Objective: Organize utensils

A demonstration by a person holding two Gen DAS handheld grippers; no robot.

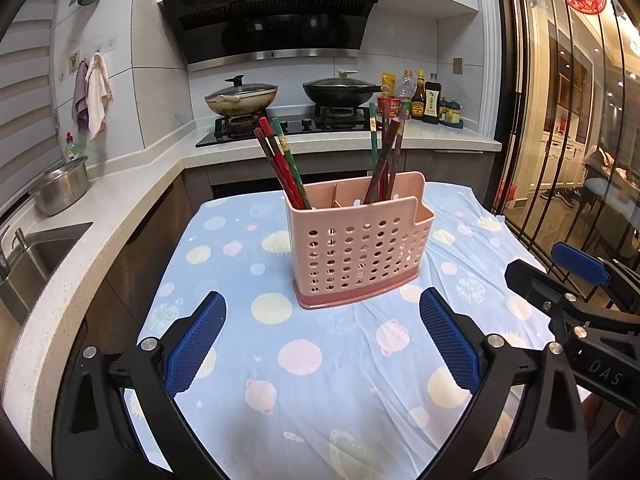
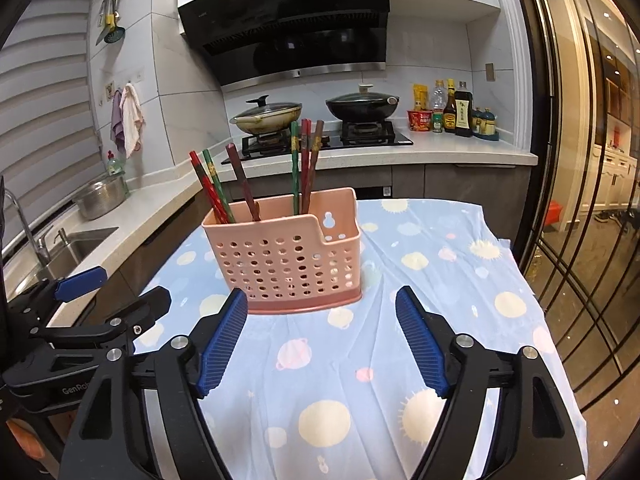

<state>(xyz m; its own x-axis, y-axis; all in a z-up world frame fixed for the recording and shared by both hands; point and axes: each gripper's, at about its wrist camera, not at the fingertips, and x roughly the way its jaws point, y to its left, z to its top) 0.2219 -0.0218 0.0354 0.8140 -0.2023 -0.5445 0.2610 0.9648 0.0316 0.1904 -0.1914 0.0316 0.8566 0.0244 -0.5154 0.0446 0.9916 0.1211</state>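
A pink perforated utensil holder (image 1: 356, 254) stands upright on a table with a blue planet-print cloth (image 1: 320, 380). Red and green chopsticks (image 1: 282, 164) lean out of its left compartment and another bunch (image 1: 384, 156) out of its right. My left gripper (image 1: 322, 308) is open and empty, just in front of the holder. In the right wrist view the holder (image 2: 286, 258) and its chopsticks (image 2: 256, 176) stand ahead of my right gripper (image 2: 322, 306), which is open and empty. Each gripper shows at the edge of the other's view, the right one (image 1: 580, 268) and the left one (image 2: 80, 284).
A white counter with a sink (image 1: 36, 256) and a steel colander (image 1: 60, 190) runs along the left. A stove with two lidded woks (image 1: 294, 94) and sauce bottles (image 1: 424, 100) lies behind the table. A glass door with bars (image 1: 568, 120) is on the right.
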